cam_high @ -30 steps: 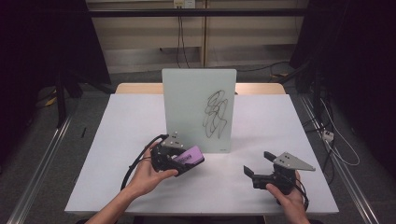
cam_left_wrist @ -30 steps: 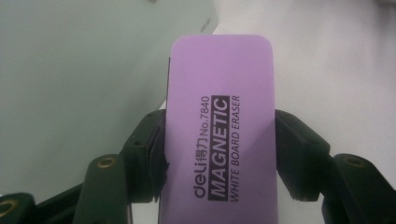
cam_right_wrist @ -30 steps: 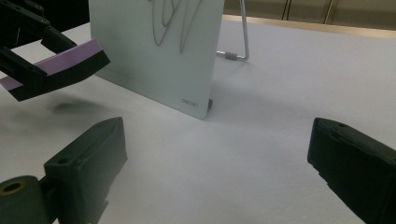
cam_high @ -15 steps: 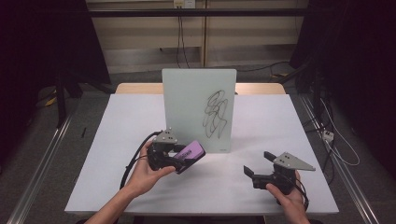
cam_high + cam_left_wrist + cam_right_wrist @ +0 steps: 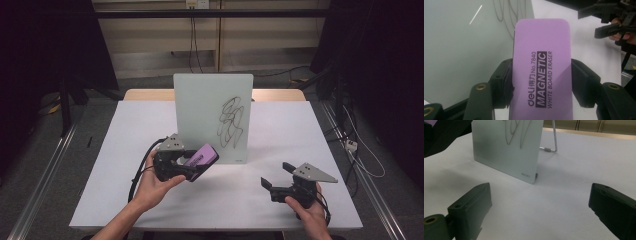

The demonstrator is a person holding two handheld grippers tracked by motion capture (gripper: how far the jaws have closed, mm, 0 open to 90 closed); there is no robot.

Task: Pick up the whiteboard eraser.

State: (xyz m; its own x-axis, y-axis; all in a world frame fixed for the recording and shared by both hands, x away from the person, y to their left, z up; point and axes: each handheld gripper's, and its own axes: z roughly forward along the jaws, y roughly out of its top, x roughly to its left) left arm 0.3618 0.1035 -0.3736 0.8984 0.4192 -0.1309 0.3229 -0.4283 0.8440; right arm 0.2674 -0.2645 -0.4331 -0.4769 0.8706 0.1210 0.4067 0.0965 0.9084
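Purple is the eraser [image 5: 199, 157] that my left claw [image 5: 192, 165] holds tight, just in front of the white board [image 5: 212, 116] with its black scribble [image 5: 231, 122]. My right claw [image 5: 274, 179] sits well apart, wide open.

Up close from my left claw, both black jaws squeeze the eraser's [image 5: 541, 70] sides.

From my right claw, the jaws gape with nothing between them, and the board [image 5: 506, 147] stands on the white table [image 5: 579, 170].

eraser [image 5: 541, 67] | purple rectangular block, rounded corners, black print "MAGNETIC WHITE BOARD ERASER" | clamped between left tool [image 5: 192, 167] jaws, printed face up | lifted off surface, just before whiteboard [image 5: 205, 107] with black scribble
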